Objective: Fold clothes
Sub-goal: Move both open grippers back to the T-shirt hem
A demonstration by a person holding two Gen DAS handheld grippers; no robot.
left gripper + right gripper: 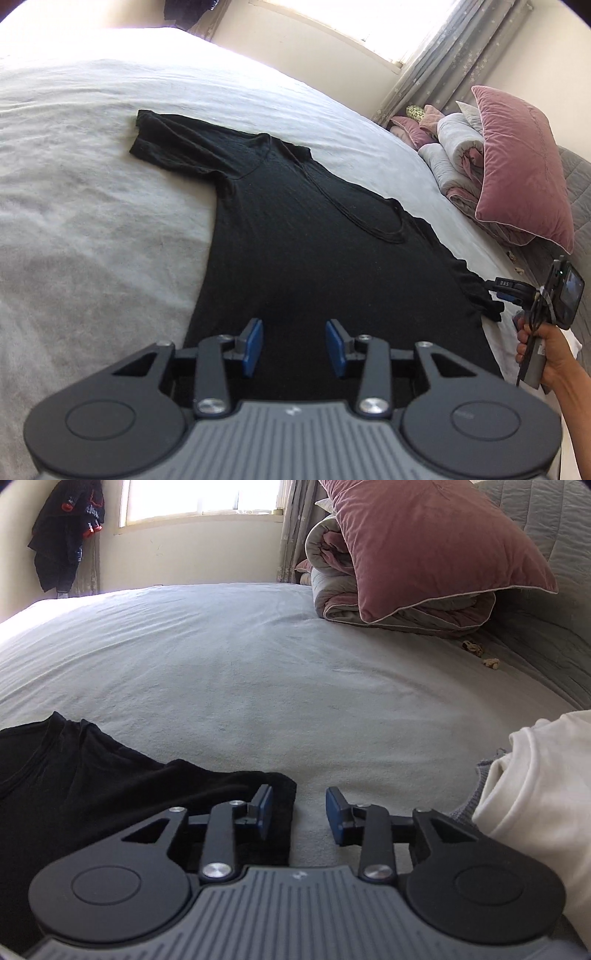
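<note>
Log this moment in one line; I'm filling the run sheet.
black T-shirt: spread flat on bed | left gripper: open, over hem | right gripper: open, at sleeve | fold: not started

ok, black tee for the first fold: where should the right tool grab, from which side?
Judging by the pose, the near sleeve hem of the black tee, approached from its outer edge: it lies flat and free on the sheet, just beside the open right tool.

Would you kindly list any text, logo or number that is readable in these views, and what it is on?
Small white characters on the right gripper: too blurred to read.
Small pale logo on the left gripper body: a mark, no legible letters.
The same logo on the right gripper's body: also illegible.
Nothing else bears text.
</note>
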